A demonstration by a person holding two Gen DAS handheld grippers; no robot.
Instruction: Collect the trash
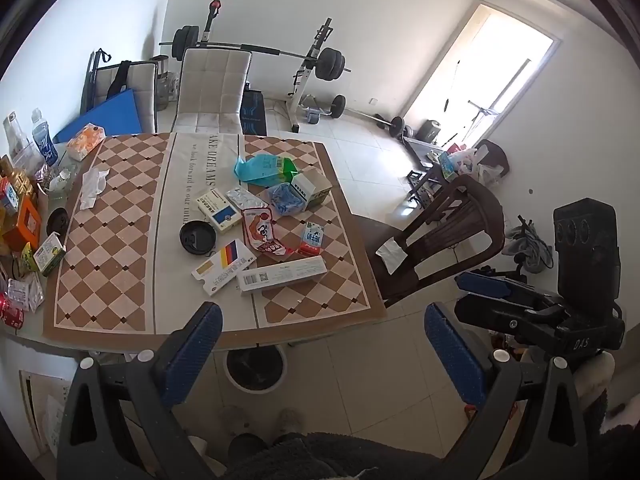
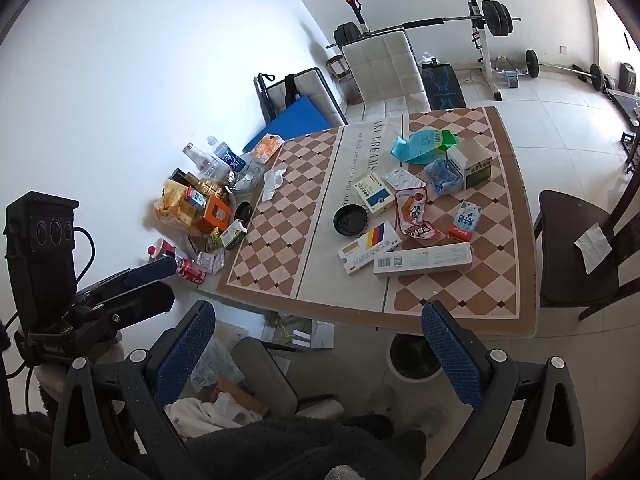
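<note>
Both grippers – left gripper point(image 1: 323, 354) and right gripper point(image 2: 316, 350) – hung short of the table point(image 1: 120, 240), fingers wide apart, empty. The trash point(image 1: 264, 216) lay clustered mid-table: boxes, wrappers, a black lid point(image 1: 197, 237). A white bin point(image 1: 256, 368) stood beneath the near edge; a brown chair point(image 1: 440, 240) stood at the right.

On the table point(image 1: 120, 240), a pile of boxes point(image 1: 256, 216) and wrappers lies at centre, with a lid point(image 1: 197, 237) at its nine o'clock, bottles point(image 1: 40, 140) at the table's ten o'clock edge, a chair point(image 1: 440, 240) at three o'clock, and a bin point(image 1: 256, 366) under the six o'clock edge.
</note>
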